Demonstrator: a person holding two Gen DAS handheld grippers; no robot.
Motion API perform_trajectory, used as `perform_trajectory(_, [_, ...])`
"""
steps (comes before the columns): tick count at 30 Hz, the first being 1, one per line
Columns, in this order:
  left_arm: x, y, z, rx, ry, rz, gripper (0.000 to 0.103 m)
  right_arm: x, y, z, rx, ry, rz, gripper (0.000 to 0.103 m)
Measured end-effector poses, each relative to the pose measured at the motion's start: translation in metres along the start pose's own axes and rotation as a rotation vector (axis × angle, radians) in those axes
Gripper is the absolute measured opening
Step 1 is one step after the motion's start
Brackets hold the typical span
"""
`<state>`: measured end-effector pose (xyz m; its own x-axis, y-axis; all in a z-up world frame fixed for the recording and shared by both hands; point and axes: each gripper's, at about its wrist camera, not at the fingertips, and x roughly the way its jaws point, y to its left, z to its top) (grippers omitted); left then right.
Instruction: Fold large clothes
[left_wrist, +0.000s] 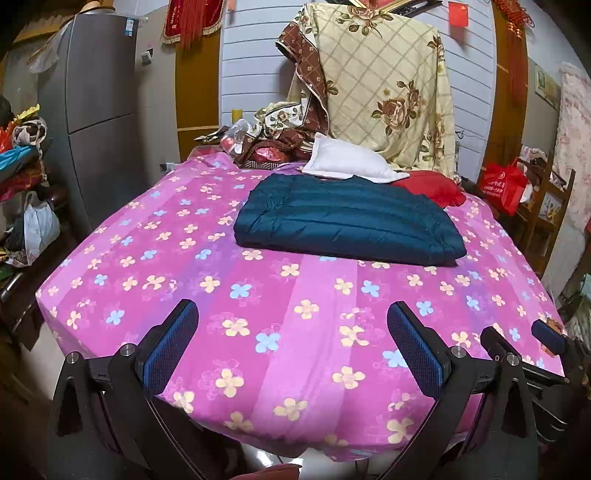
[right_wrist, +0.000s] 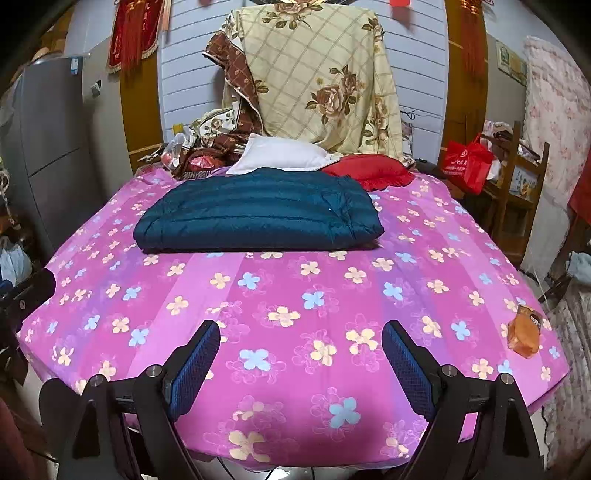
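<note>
Folded teal jacket on flowered pink sheet, no legible label

Lying on the bed's pink flowered sheet: folded teal quilted jacket toward the far side, white pillow and red cushion touching behind it, orange packet sitting near the right edge.

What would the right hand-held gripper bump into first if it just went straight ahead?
Probably the folded blue jacket. The right hand-held gripper is open over bare pink sheet, and the jacket lies ahead, slightly left of centre. Height is unclear; it could skim over it.
</note>
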<state>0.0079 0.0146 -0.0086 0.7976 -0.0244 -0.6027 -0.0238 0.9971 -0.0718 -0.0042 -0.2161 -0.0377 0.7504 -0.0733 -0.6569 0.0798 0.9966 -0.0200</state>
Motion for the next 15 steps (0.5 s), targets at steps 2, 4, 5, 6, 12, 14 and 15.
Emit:
perform_trajectory(2, [0.001, 0.001, 0.000, -0.001, 0.001, 0.002, 0.102, 0.001, 0.001, 0.000, 0.000, 0.003, 0.002, 0.088])
perform_trajectory(4, [0.002, 0.004, -0.001, -0.006, 0.001, 0.003, 0.102, 0.003, 0.002, 0.000, -0.005, 0.010, 0.006, 0.088])
perform_trajectory(5, [0.002, 0.006, 0.000, -0.010, -0.002, 0.008, 0.102, 0.004, 0.004, 0.000, -0.010, 0.012, 0.009, 0.088])
perform_trajectory(6, [0.002, 0.007, 0.000, -0.014, -0.005, 0.016, 0.102, 0.005, 0.005, 0.000, -0.016, 0.008, 0.017, 0.088])
perform_trajectory(12, [-0.006, 0.023, -0.001, -0.008, -0.037, 0.111, 0.102, 0.026, 0.021, 0.005, -0.009, 0.010, 0.085, 0.088])
perform_trajectory(14, [-0.011, 0.032, -0.001, -0.015, -0.056, 0.151, 0.102, 0.032, 0.031, 0.009, -0.020, 0.011, 0.110, 0.088])
perform_trajectory(15, [-0.014, 0.039, 0.000, -0.024, -0.068, 0.176, 0.102, 0.035, 0.038, 0.012, -0.030, 0.006, 0.125, 0.088])
